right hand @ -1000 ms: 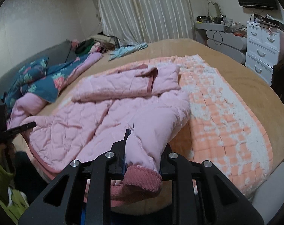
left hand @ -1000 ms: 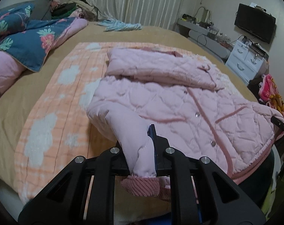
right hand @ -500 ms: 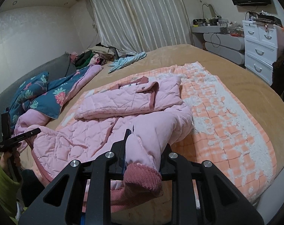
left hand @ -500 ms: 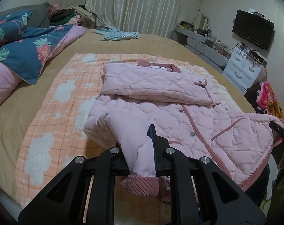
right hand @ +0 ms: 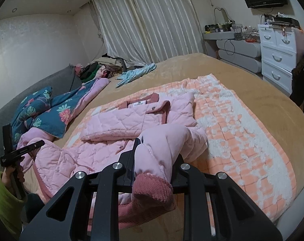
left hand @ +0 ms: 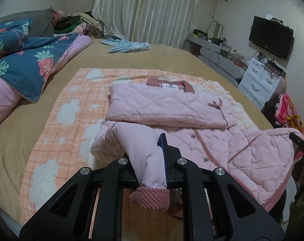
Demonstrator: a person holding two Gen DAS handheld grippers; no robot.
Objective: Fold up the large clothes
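Note:
A pink quilted jacket (left hand: 172, 104) lies on an orange-and-white blanket (left hand: 67, 120), its top part folded across, dark pink collar at the far end. My left gripper (left hand: 150, 156) is shut on a pale pink sleeve (left hand: 140, 138), just above its ribbed dark pink cuff (left hand: 150, 197). In the right wrist view the jacket (right hand: 120, 120) stretches to the left, and my right gripper (right hand: 155, 158) is shut on the other sleeve (right hand: 164, 140) above its cuff (right hand: 152, 188). Both sleeves hang lifted off the bed. A hand in a green sleeve (right hand: 3, 196) holds the left gripper (right hand: 21, 150).
A blue floral quilt (left hand: 27, 64) is bunched at the bed's left. A light blue garment (left hand: 128, 46) and a pile of clothes (right hand: 103, 66) lie at the far end. White drawers (left hand: 262, 82) and a wall TV (left hand: 270, 36) stand right of the bed.
Both grippers have risen and drawn back from the bed, each still gripping its sleeve. The sleeves are pulled up with them, and the jacket's collar has come into sight.

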